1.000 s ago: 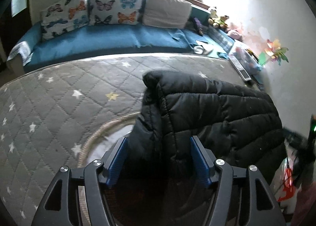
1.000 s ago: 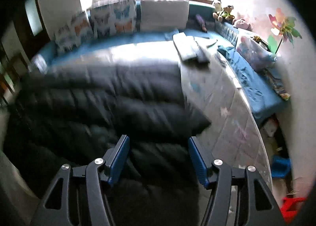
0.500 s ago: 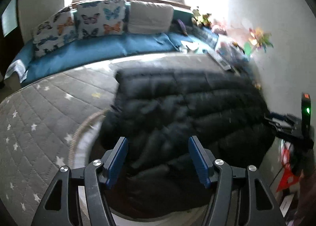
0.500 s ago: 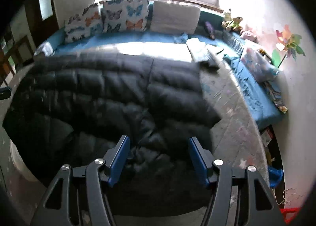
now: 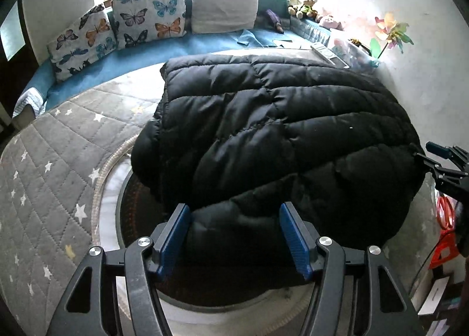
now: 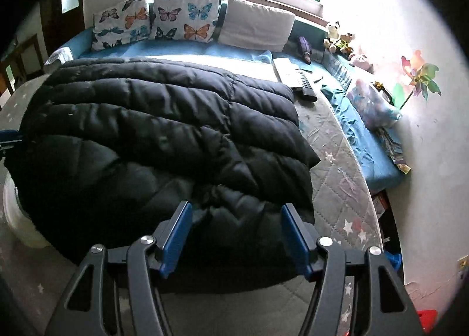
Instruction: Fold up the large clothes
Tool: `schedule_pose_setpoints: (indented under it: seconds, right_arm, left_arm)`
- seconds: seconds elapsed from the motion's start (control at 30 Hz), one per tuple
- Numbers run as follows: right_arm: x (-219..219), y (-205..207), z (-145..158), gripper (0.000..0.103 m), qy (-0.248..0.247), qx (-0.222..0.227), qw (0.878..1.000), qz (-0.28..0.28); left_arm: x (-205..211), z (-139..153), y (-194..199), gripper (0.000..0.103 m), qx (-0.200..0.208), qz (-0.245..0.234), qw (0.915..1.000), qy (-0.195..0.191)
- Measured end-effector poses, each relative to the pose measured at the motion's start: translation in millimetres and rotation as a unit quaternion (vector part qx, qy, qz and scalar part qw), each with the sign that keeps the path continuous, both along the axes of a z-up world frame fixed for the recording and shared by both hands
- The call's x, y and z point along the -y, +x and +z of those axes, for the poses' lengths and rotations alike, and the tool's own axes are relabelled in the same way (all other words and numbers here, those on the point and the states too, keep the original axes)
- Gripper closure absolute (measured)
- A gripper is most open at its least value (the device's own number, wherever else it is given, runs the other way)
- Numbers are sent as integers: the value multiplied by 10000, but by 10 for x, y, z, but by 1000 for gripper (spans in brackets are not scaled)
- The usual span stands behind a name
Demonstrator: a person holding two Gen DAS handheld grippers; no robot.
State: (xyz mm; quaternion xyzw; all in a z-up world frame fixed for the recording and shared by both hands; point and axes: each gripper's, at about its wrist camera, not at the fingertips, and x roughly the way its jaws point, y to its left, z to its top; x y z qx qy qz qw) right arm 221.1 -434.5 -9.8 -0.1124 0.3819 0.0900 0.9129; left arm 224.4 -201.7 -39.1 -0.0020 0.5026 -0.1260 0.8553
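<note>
1. Jacket [image 5: 278, 136], black and quilted, is seen closest at its near hem, which bulges between the blue pads of the left gripper [image 5: 234, 236]; these jaws stand apart and no pinch on the cloth can be made out, so this gripper is judged open.
2. The right gripper [image 6: 236, 236] is held the same way over the other near corner [image 6: 240, 210]: its jaws are spread and the puffed fabric lies between them without being pressed.
3. The step in hand is judged to be taking both near corners for a fold. To do it well, each pad pair should be lowered over one layer edge only and closed at the same time, so that the hem is lifted evenly.
4. Because the padding is thick and springy, a deep bite is advised; a shallow one could slip off.
5. Farther out, the jacket is spread flat on the grey star-patterned mattress [image 5: 58, 160], its far edge [image 6: 176, 66] lying near the blue bench [image 6: 205, 48].
6. Butterfly cushions [image 5: 149, 19] are set behind, under the window.
</note>
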Motion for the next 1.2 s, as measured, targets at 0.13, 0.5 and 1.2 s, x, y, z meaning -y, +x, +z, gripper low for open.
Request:
schedule_pose_setpoints:
  seconds: [0.13,0.5,1.2]
  right_arm:
    - [-58,-152,54,35,-35,138,9999,47]
    - [-232,-657,78,35,-169,480,9986,159]
    - [-562,-1379,47,35,425,1013,9939,54]
  left_arm:
    - [-58,135,-188,36,140,14,9999,-48]
    - [-144,485,-833,36,456,101,9988,-151]
    - [-164,551,-1562,31,913,283,9954,88]
